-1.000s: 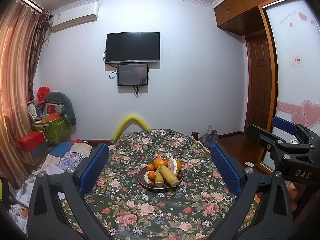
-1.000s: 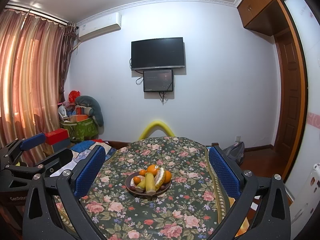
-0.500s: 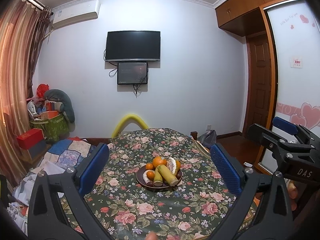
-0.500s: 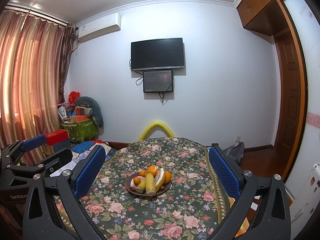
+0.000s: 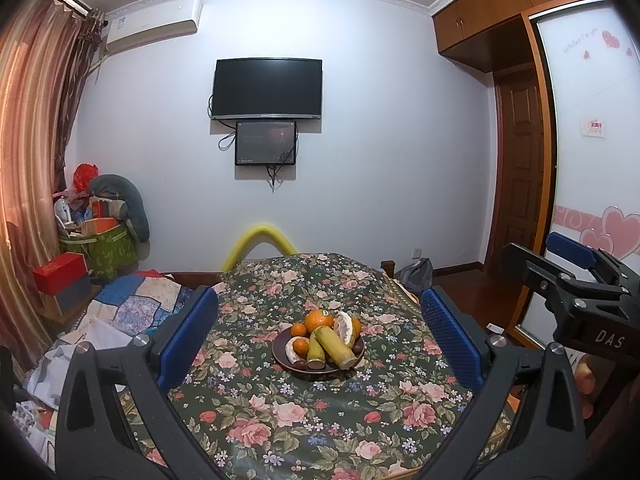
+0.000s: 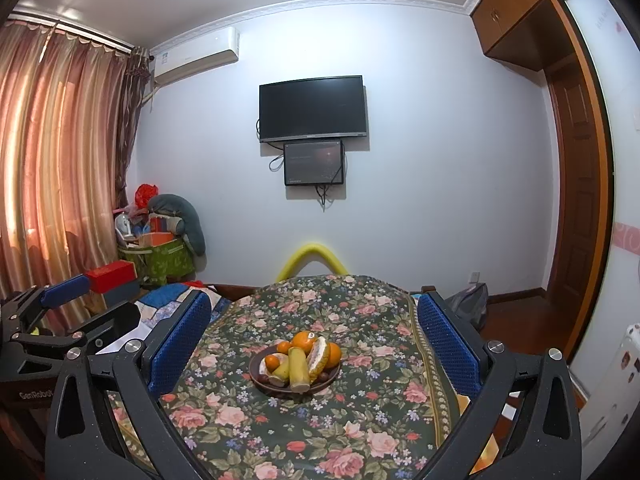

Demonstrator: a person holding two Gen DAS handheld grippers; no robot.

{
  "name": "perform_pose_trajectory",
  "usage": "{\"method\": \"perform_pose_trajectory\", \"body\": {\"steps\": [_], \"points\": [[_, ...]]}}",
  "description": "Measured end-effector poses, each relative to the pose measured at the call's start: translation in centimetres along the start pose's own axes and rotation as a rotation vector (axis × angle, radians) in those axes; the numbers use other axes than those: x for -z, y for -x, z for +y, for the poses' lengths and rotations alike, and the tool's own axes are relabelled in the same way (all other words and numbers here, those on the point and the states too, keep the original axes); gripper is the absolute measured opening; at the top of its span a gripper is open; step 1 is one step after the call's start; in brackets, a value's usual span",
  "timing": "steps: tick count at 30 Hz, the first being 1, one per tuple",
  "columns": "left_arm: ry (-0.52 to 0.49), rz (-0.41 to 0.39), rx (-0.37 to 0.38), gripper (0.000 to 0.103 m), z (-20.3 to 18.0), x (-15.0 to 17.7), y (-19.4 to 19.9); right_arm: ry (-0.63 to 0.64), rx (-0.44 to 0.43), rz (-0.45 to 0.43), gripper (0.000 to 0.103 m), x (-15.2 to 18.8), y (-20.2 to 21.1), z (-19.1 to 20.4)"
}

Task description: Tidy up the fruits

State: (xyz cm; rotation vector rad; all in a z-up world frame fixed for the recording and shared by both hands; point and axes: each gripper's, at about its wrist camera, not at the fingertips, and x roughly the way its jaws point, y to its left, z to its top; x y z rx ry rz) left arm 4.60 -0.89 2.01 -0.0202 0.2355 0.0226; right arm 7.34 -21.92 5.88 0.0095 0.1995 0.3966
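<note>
Both claws spread wide, empty: left claw [image 5: 320,336], right claw [image 6: 314,338], held back from the floral surface [image 5: 280,420]. Further out, fruits [image 5: 324,338] sit piled on the brown plate [image 5: 280,360], mid-surface. Fits pre-sort or finished; can't call the step.

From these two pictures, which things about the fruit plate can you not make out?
- Dark small fruits at the plate rim: too small to name, both views.
- Far side of the pile: hidden behind the big orange and the pomelo piece.
- Sticker on the orange: too small to read.
- Table's near edge: cut off by the frame and the open right tool; likewise under the open left tool.
</note>
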Motion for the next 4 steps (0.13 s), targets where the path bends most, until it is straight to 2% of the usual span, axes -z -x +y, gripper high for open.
{"method": "perform_pose_trajectory", "body": {"steps": [4], "points": [[0.008, 0.005, 0.005, 0.103, 0.18, 0.02, -0.20, -0.002, -0.001, 0.002, 0.103, 0.01, -0.05, -0.02]]}}
